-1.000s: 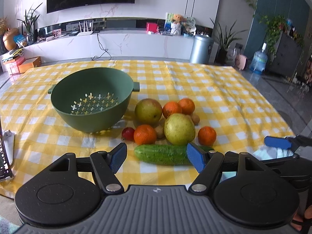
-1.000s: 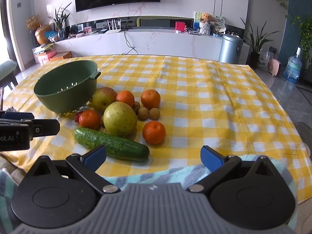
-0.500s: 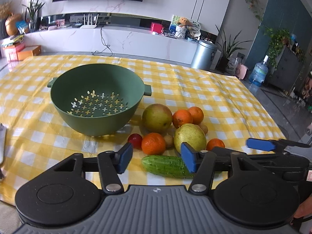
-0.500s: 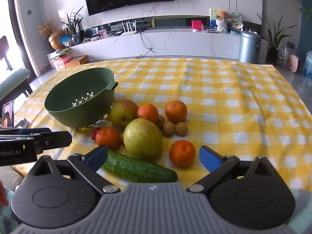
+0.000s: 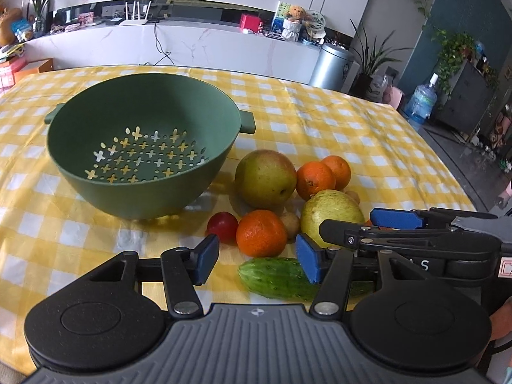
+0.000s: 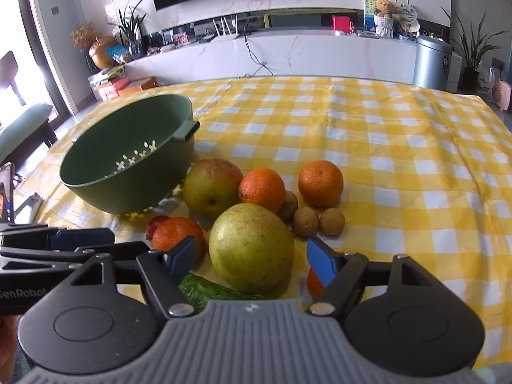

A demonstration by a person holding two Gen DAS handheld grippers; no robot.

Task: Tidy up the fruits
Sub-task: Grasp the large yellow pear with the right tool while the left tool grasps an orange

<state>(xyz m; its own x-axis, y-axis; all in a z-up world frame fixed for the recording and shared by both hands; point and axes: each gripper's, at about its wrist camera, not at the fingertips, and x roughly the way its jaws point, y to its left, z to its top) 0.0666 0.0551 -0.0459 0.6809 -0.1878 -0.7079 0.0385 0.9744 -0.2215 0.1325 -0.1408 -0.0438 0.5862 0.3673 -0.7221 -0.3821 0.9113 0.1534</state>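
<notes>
A green colander (image 5: 140,147) (image 6: 128,163) stands empty on the yellow checked tablecloth (image 5: 368,147). Right of it lie fruits: a reddish-green pear (image 5: 265,179) (image 6: 212,187), a yellow-green pear (image 5: 331,212) (image 6: 251,248), several oranges (image 5: 260,233) (image 6: 320,183), a small red fruit (image 5: 223,222), brown longans (image 6: 332,221) and a cucumber (image 5: 275,276) (image 6: 204,288). My left gripper (image 5: 257,260) is open, just before the near orange and above the cucumber's end. My right gripper (image 6: 251,260) is open, its fingers on either side of the yellow-green pear.
The right gripper's arm (image 5: 416,233) crosses the left wrist view at the right; the left gripper's arm (image 6: 54,246) shows at the right view's left edge. A phone on a stand (image 6: 6,192) is by the table's left edge. Bare cloth lies behind and right of the fruit.
Both grippers have moved forward over the table's edge toward the fruit. The right gripper now straddles the yellow-green pear and has narrowed somewhat; the left has neared the orange.
</notes>
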